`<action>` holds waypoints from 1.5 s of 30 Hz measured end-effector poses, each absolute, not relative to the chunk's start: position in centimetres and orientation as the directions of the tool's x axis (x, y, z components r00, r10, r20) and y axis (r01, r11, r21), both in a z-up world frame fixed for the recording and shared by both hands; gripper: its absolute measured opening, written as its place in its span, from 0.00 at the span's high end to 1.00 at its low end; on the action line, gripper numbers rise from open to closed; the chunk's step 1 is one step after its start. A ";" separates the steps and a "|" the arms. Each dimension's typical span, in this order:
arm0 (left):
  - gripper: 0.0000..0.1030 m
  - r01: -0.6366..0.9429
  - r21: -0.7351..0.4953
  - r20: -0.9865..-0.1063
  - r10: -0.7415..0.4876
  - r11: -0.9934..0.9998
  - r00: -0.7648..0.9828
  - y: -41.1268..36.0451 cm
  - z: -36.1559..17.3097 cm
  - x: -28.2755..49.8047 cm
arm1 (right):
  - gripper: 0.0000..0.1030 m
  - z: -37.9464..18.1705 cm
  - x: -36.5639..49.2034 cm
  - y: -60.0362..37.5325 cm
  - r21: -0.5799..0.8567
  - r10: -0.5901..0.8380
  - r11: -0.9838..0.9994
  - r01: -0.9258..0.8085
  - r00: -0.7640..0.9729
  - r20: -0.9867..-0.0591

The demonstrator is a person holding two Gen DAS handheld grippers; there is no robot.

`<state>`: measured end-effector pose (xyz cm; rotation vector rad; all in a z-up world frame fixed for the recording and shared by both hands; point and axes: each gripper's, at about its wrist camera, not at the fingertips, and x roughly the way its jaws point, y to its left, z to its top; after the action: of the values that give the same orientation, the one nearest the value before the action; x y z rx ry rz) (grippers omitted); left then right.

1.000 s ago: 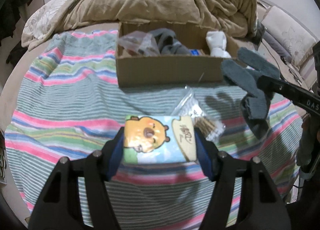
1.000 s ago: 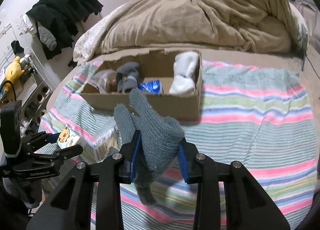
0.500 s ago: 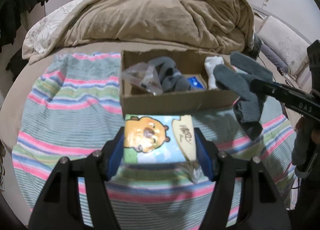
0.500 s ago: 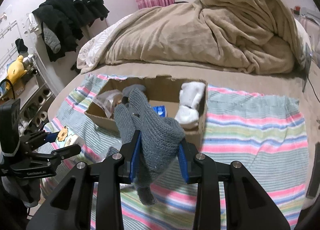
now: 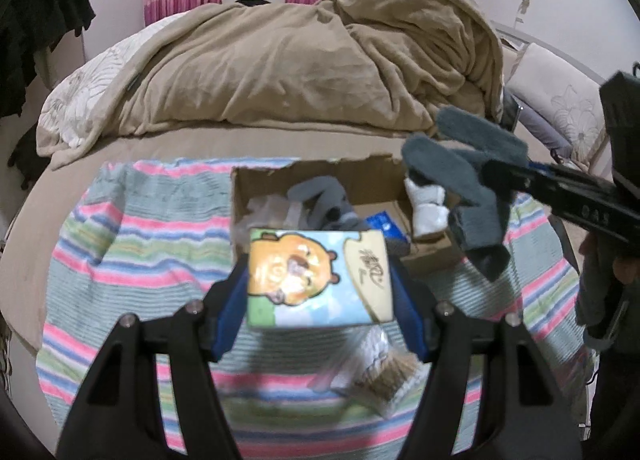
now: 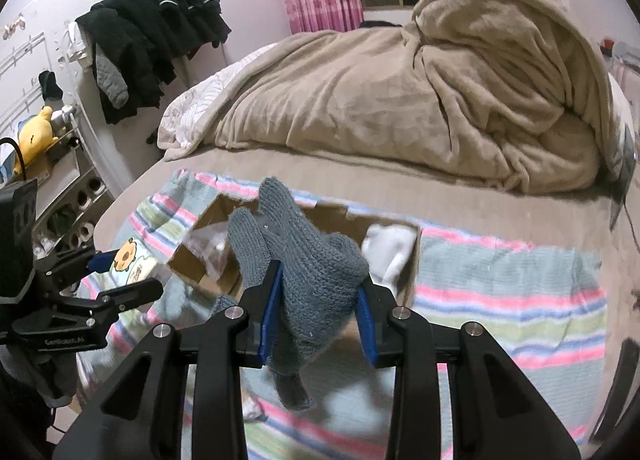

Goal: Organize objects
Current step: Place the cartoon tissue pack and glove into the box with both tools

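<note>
My left gripper (image 5: 318, 280) is shut on a tissue pack with a cartoon bear (image 5: 316, 276) and holds it in the air in front of the open cardboard box (image 5: 248, 183). My right gripper (image 6: 318, 300) is shut on a grey knit glove (image 6: 304, 260) and holds it above the box (image 6: 412, 276). The glove also shows in the left wrist view (image 5: 460, 175), over the box's right end. The tissue pack shows in the right wrist view (image 6: 130, 260). The box holds a grey sock (image 5: 324, 199), a white sock (image 5: 428, 207), a clear bag (image 5: 264, 211) and a blue packet (image 5: 382, 221).
The box stands on a striped towel (image 5: 132, 244) spread over the bed. A clear bag of sticks (image 5: 384, 372) lies on the towel below my left gripper. A tan duvet (image 5: 304, 67) is heaped behind the box. Dark clothes (image 6: 152, 31) and shelves stand at the left.
Both grippers have risen and moved toward the box with their loads. The tissue pack now overlaps the box's front wall and the glove hangs over the box's right end.
</note>
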<state>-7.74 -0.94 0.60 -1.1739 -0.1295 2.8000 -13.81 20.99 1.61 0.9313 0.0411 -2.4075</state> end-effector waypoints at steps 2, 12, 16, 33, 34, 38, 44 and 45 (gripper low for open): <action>0.36 -0.071 -0.117 -0.702 0.133 -0.991 -0.699 -0.6 0.7 -8.2 | 0.66 1.9 -14.6 21.0 0.156 -0.483 -0.847 0.508 -0.613 -0.626; 0.36 -0.091 -0.136 -0.690 0.160 -0.987 -0.706 0.7 1.0 -11.1 | 0.66 0.5 -18.5 20.0 0.137 -0.491 -0.830 0.540 -0.592 -0.639; 0.36 -0.096 -0.143 -0.696 0.169 -0.985 -0.698 1.4 0.4 -12.4 | 0.66 -1.8 -19.7 19.2 0.174 -0.510 -0.815 0.552 -0.543 -0.666; 0.36 -0.112 -0.162 -0.723 0.195 -0.980 -0.663 3.7 -1.9 -15.9 | 0.53 -6.1 -20.9 18.2 0.183 -0.504 -0.798 0.575 -0.469 -0.725; 0.35 -0.111 -0.163 -0.724 0.195 -0.980 -0.661 3.6 -1.9 -16.0 | 0.52 -5.9 -20.8 18.4 0.184 -0.507 -0.797 0.575 -0.471 -0.722; 0.35 -0.111 -0.165 -0.723 0.197 -0.980 -0.662 4.0 -2.0 -16.4 | 0.46 -4.3 -20.3 20.0 0.201 -0.520 -0.805 0.558 -0.503 -0.690; 0.35 -0.127 -0.165 -0.716 0.207 -0.978 -0.666 4.8 -2.3 -18.1 | 0.44 -1.2 -19.2 22.9 0.220 -0.531 -0.821 0.527 -0.562 -0.635; 0.35 -0.127 -0.165 -0.721 0.208 -0.978 -0.661 4.9 -2.5 -18.4 | 0.44 -1.0 -19.1 23.3 0.221 -0.525 -0.827 0.517 -0.570 -0.631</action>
<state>-18.44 4.89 -2.46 -1.1909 -0.1495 2.7027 -19.14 23.32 -1.00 0.9537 -0.0154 -2.3589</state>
